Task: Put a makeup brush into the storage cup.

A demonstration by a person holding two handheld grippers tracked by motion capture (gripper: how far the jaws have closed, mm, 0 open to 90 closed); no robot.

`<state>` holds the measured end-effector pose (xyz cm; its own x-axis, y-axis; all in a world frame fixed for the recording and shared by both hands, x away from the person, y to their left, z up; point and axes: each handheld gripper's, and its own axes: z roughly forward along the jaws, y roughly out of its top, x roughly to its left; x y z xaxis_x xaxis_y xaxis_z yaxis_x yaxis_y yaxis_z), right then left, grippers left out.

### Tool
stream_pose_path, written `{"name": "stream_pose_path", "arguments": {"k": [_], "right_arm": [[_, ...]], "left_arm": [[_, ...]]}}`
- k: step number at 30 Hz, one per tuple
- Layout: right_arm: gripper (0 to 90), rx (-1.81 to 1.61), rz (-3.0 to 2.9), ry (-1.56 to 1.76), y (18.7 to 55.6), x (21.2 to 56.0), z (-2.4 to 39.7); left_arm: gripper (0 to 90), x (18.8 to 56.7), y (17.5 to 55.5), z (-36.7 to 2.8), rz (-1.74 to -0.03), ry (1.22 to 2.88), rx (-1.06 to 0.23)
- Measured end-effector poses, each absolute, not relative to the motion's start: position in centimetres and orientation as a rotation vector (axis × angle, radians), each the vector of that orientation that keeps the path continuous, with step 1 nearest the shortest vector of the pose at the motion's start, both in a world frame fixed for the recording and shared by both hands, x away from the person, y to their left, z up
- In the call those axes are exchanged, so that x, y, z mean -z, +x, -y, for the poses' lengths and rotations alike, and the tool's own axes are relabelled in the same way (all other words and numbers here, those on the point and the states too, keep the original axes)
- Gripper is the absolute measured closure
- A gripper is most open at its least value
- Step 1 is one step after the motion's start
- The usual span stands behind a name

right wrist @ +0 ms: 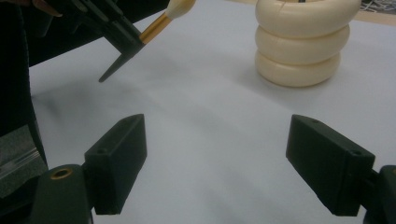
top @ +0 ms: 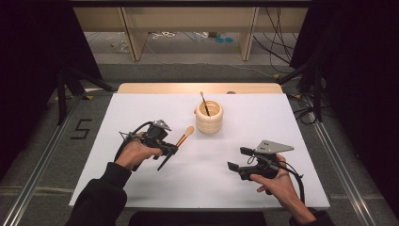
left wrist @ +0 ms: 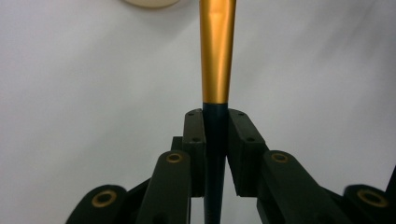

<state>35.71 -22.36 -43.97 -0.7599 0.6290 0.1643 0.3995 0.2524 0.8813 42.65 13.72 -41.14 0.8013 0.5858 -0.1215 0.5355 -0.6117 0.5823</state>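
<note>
1. Step in hand: the left gripper [top: 165, 149] carries a makeup brush [top: 181, 139] above the white table [top: 141, 188], to the left of the cream ringed holder [top: 209, 117]. Its jaws are clamped on the brush's dark handle, as the left gripper view shows [left wrist: 215, 135].
2. The right gripper [top: 237, 160] rests low at the near right of the table, jaws spread wide and empty [right wrist: 224, 163].
3. Next move, as a judgement: the brush probably goes into the holder, where another brush [top: 204, 102] already stands. That calls for tipping the brush upright, handle tip down, centring it over the mouth, then lowering before release.
4. The brush: slim dark pointed handle, gold ferrule [left wrist: 217, 56], pale tuft of bristles [right wrist: 180, 7]. It lies slanted, bristles toward the holder, and touches neither holder nor table.
</note>
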Motion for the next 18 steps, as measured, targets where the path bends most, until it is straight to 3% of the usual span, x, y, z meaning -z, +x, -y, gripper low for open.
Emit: {"name": "stream_pose_path", "arguments": {"k": [18], "right_arm": [[19.8, -1.757, -2.171, 1.009, 38.2, 42.2, 19.3]], "left_arm": [[78.3, 39.2, 42.2, -12.3, -0.858, 2.08, -0.124]]}}
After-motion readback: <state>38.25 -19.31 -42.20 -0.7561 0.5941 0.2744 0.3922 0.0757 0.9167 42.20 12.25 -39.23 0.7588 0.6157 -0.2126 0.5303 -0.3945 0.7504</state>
